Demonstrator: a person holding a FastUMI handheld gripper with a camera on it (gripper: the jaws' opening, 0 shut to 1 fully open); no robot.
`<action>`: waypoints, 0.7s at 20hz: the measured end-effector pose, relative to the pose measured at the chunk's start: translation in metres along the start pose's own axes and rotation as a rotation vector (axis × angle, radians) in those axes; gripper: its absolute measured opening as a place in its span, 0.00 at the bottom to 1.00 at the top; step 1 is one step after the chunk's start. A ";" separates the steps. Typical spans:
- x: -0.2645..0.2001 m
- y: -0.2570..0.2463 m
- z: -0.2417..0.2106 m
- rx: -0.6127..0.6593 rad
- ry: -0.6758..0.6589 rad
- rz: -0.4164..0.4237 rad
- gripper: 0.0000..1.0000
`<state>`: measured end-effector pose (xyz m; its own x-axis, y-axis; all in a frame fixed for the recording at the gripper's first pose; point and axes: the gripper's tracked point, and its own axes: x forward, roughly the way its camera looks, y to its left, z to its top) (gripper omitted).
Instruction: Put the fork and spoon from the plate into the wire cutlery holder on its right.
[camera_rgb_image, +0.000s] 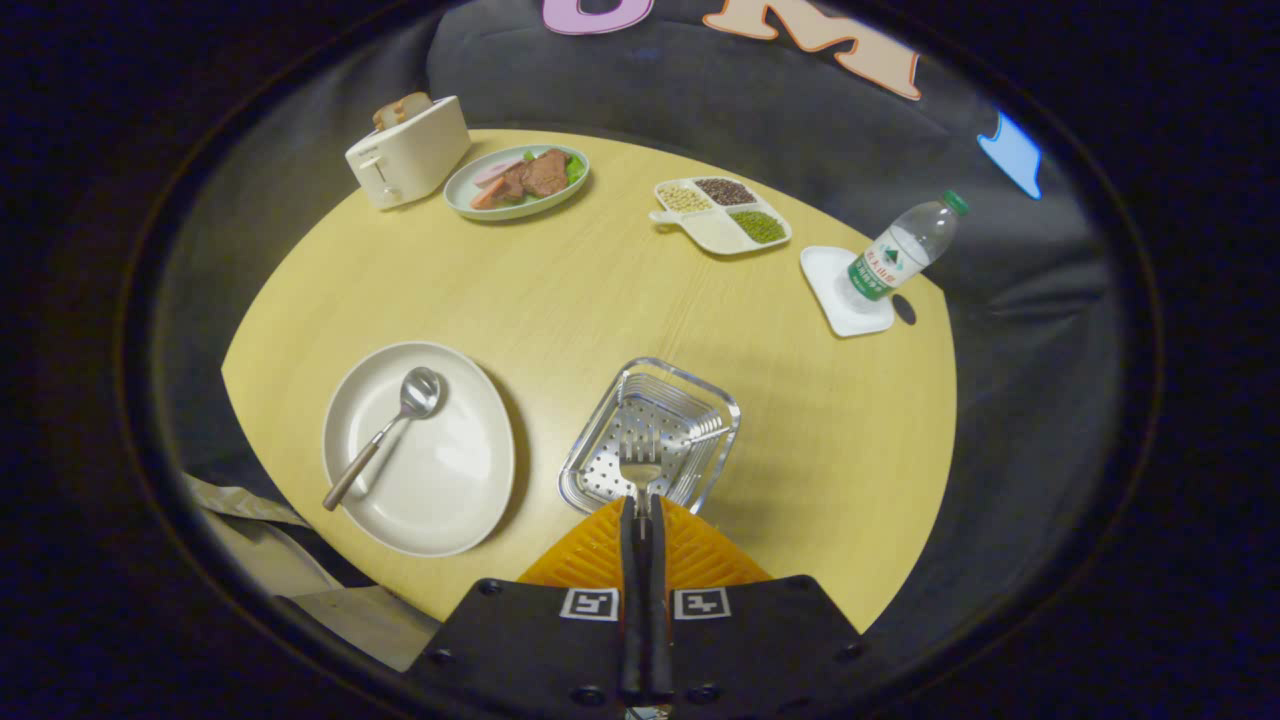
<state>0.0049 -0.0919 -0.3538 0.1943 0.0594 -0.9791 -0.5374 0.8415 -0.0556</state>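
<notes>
Scene: a round wooden table (560, 290) in a booth, laid as if for a meal.
Tongs: the tongs (641, 500) are pressed nearly together on the handle of the fork (640, 462), both fingers gripping it, the tines pointing ahead.
Fork: held above the wire cutlery holder (652, 432), its head over the perforated floor of the basket; whether it touches the bottom cannot be told.
Spoon: the spoon (385, 432) lies on the white plate (450, 500), bowl away from the tongs, handle end over the near-left rim. The plate sits just left of the holder.
Progress: by the look of it, 1 of 2 pieces is about to be delivered and the spoon is untouched.
Doing it well: the fork looks best lowered until the tines are well inside the walls, then released with a small opening so it does not bounce out or tip the light basket.
Writing: the water bottle (903, 250) carries a green and white label, too small to read. 2 square black-and-white markers sit on the tongs' body. The toaster (408, 152) shows no legible mark.
</notes>
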 end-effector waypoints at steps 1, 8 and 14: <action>0.004 -0.007 -0.001 -0.007 0.020 -0.005 0.06; 0.021 -0.004 -0.001 -0.044 0.083 0.028 0.06; 0.032 -0.001 -0.002 -0.014 0.129 0.058 0.08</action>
<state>0.0103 -0.0923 -0.3856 0.0561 0.0375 -0.9977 -0.5563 0.8310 -0.0001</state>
